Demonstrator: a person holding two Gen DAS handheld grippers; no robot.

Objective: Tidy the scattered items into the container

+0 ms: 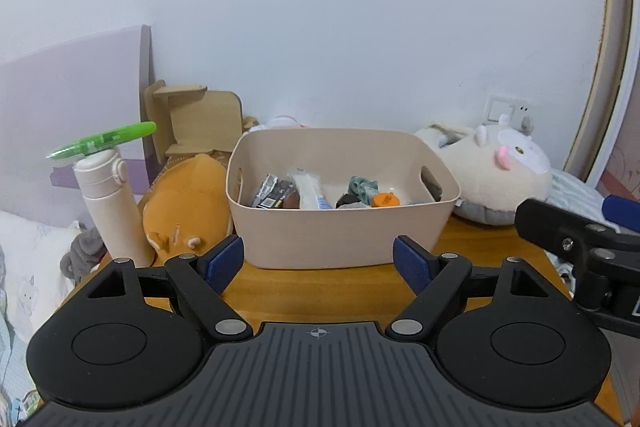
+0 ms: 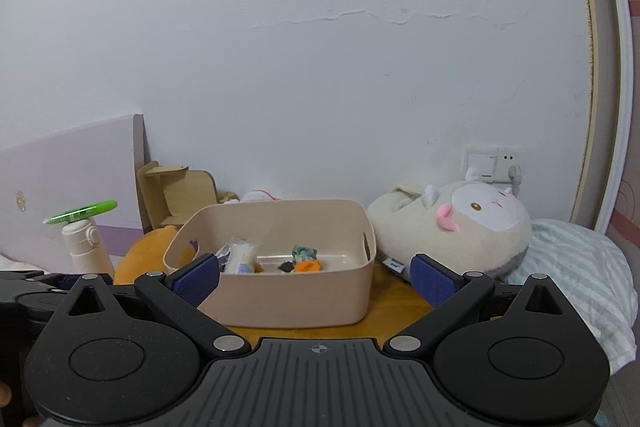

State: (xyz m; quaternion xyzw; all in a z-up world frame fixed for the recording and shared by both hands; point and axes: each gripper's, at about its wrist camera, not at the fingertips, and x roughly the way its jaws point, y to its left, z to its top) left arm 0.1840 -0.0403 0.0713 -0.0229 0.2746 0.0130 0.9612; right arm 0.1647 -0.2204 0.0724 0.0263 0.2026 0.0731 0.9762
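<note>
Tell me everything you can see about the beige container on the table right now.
The beige container is a rounded-rectangular bin, plastic by its look, with smooth matte walls and a cut-out handle slot at each short end. It stands upright and open-topped on the wooden table. Small items lie inside, among them an orange piece and a white packet. Plush toys flank it; contact is unclear.

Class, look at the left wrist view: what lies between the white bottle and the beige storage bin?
An orange plush toy lies between the white bottle and the beige storage bin, close against the bottle's base. The left wrist view shows it best.
</note>
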